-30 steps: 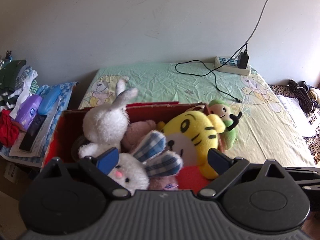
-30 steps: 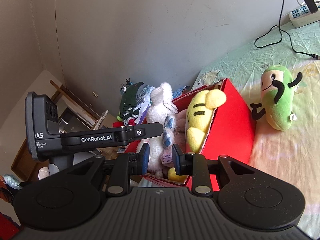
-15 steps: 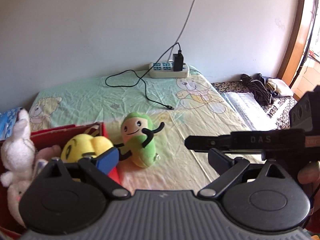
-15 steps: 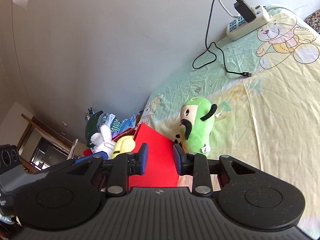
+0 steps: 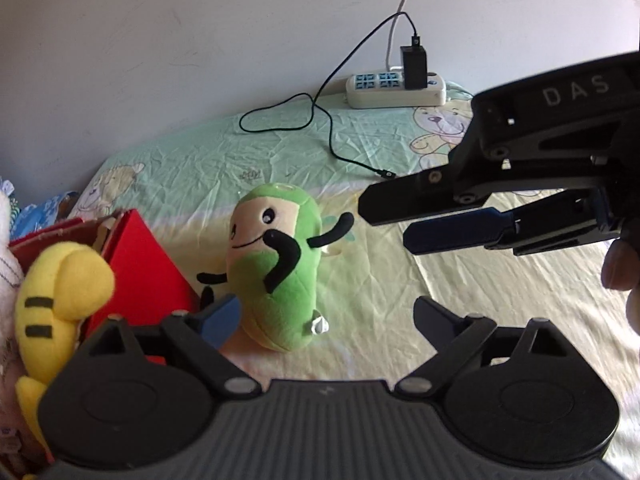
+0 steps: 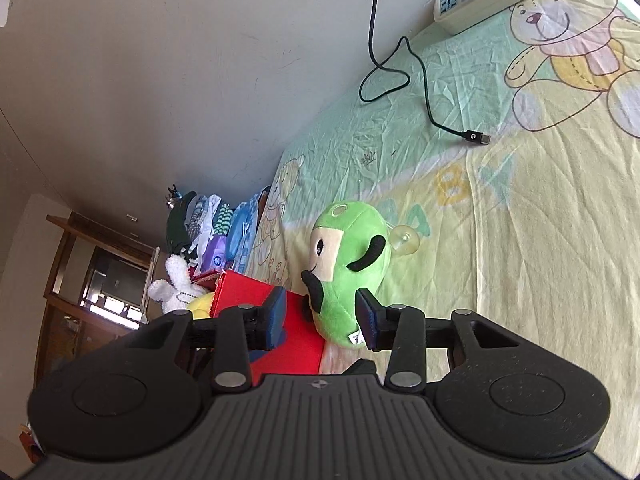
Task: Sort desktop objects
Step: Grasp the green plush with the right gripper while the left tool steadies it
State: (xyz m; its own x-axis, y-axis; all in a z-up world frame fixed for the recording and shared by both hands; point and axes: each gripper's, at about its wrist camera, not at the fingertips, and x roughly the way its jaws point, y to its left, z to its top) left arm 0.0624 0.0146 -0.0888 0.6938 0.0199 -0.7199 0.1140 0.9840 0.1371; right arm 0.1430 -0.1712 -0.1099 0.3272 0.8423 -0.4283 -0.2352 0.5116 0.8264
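Green toy [image 5: 276,264]: lies just beside red box [image 5: 148,272]
Left gripper [image 5: 326,312]: wide open, empty
Right gripper [image 6: 320,314]: open around green toy, not squeezing

My left gripper [image 5: 326,312] and right gripper [image 6: 322,316] are matt black plastic with ribbed housings, small bright metal pins and smooth blue finger pads [image 6: 276,312]. The green plush toy [image 5: 276,264] is soft, short-piled cloth, lying on a thin, creased printed cotton sheet [image 6: 540,220] beside a red cardboard box [image 5: 148,272] with a dull finish. The power strip [image 5: 396,90] behind is glossy cream plastic, and the wall [image 5: 200,40] is matt paint.
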